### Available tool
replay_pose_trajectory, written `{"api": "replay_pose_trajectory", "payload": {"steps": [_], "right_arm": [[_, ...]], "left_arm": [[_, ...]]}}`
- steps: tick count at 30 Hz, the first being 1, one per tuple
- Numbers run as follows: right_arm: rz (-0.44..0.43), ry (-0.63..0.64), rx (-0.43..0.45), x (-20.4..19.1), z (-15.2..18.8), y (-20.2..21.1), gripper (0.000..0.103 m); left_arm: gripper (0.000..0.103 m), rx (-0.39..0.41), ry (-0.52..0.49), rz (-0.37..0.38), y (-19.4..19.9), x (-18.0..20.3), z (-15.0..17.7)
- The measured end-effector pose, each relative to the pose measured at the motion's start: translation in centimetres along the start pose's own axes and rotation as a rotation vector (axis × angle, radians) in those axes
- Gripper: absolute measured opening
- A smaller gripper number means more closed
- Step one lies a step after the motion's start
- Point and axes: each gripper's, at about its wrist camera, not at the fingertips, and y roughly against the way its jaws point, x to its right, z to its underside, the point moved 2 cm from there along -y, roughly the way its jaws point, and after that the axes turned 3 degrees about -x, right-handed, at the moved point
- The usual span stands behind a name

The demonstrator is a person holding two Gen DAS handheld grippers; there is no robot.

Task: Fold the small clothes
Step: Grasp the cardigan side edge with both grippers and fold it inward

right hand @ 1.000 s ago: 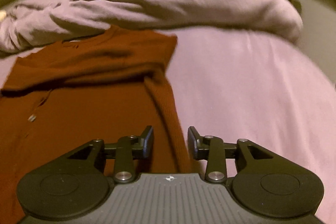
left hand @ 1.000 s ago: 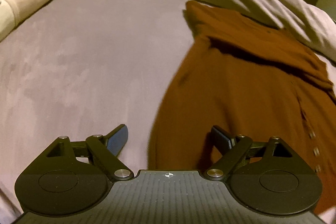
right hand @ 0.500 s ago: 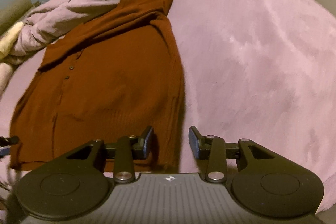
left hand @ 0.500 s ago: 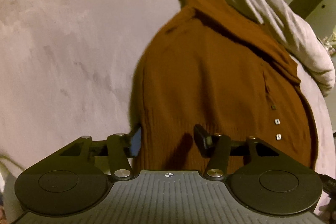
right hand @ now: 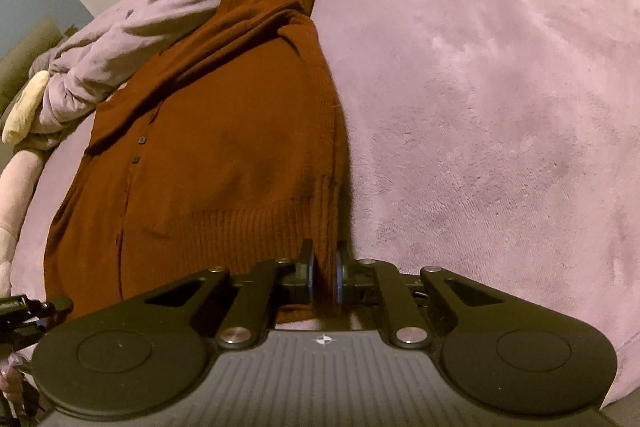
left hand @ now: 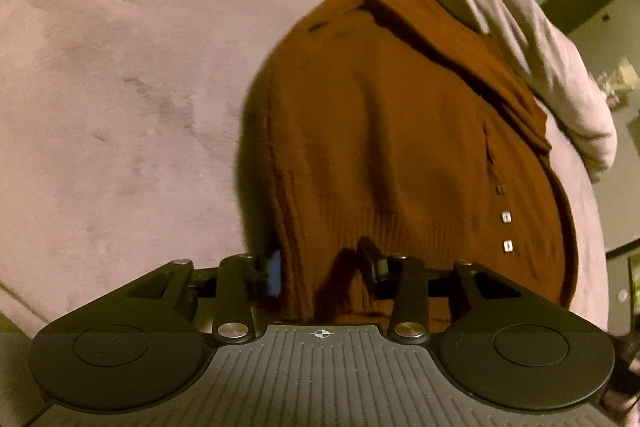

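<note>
On the bed [right hand: 480,87], the cardigan [right hand: 224,155] hem, approached moments earlier, is now pinched by the right claw [right hand: 325,273] and apparently straddled, unclamped, by the left claw [left hand: 324,267], readying a fold.

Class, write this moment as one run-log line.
stage: gripping hem corners | right gripper: shut on rust-brown knitted cardigan | left gripper: open, straddling the other hem corner | surface: mauve plush bedspread
</note>
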Motion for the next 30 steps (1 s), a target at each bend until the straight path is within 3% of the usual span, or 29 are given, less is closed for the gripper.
{"api": "replay_pose_trajectory", "payload": {"steps": [3,5,7,13,20,25,30], "right_arm": [[-0.011,-0.019,-0.010,0.3,-0.2,-0.1,0.009],[-0.023,-0.038,-0.020,0.5,-0.3,0.0,0.009],[-0.028,-0.038,-0.026,0.5,-0.5,-0.1,0.009],[-0.076,-0.038,-0.058,0.7,-1.1,0.2,0.007],[-0.188,-0.168,-0.063,1.5,-2.7,1.0,0.007],[-0.245,-0.209,-0.044,1.2,-3.9,1.5,0.007],[-0.232,-0.186,-0.015,0.3,-5.5,1.6,0.007]], "left_arm": [[0.034,-0.025,-0.053,-0.011,-0.5,0.6,-0.1],[0.019,-0.047,-0.091,-0.032,-0.6,0.7,-0.2],[0.012,-0.063,-0.098,-0.019,-0.4,0.5,-0.4],[0.011,-0.046,-0.113,0.058,1.5,0.8,-1.1],[0.010,0.007,-0.081,0.156,3.6,2.0,-2.8],[0.010,0.033,-0.090,0.154,3.5,3.1,-3.9],[0.010,0.039,-0.082,0.108,2.7,3.8,-5.0]]}}
